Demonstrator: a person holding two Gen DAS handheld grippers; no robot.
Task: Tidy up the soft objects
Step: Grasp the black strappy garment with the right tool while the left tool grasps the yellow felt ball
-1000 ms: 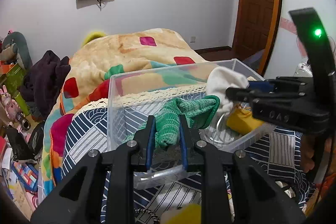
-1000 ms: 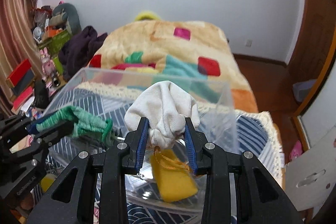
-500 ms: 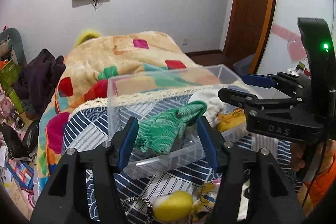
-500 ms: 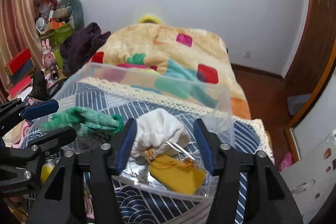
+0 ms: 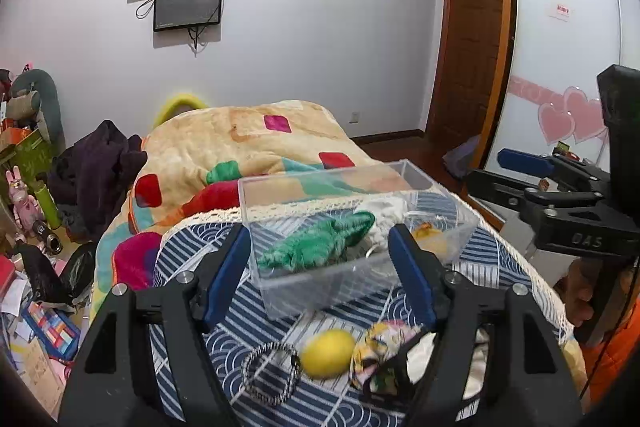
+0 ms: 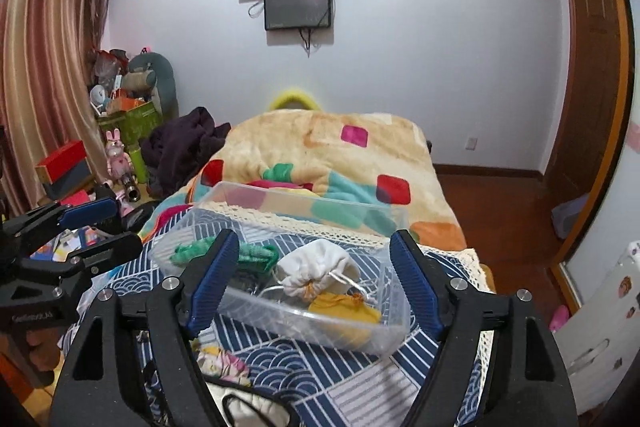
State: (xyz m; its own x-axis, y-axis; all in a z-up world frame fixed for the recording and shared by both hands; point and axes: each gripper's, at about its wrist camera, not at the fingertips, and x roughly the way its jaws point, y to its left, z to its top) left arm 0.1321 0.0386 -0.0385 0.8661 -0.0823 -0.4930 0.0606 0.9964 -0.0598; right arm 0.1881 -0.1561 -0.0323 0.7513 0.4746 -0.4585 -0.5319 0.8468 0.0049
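Observation:
A clear plastic bin (image 5: 332, 283) (image 6: 320, 331) sits on the blue patterned bedspread. In it lie a green knit cloth (image 5: 320, 243) (image 6: 256, 253), a white drawstring pouch (image 6: 316, 269) (image 5: 384, 211) and a yellow pouch (image 6: 344, 309) (image 5: 430, 241). My left gripper (image 5: 320, 279) is open and empty, pulled back above the bin's near side. My right gripper (image 6: 312, 279) is open and empty, also back from the bin. In front of the bin lie a yellow round soft toy (image 5: 328, 353), a floral cloth (image 5: 380, 359) (image 6: 220, 363) and a black-and-white hair tie (image 5: 272, 373).
A colourful blanket (image 5: 248, 155) covers the bed behind the bin. A dark garment (image 5: 96, 163) lies at the bed's left side. Boxes and toys (image 6: 116, 131) clutter the floor at left. A wooden door (image 5: 464, 67) stands at right. A white cloth with a black band (image 6: 256, 407) lies at the front.
Both grippers opened and let go: the green cloth and the white pouch now lie in the bin. Both grippers have drawn back and up from the bin.

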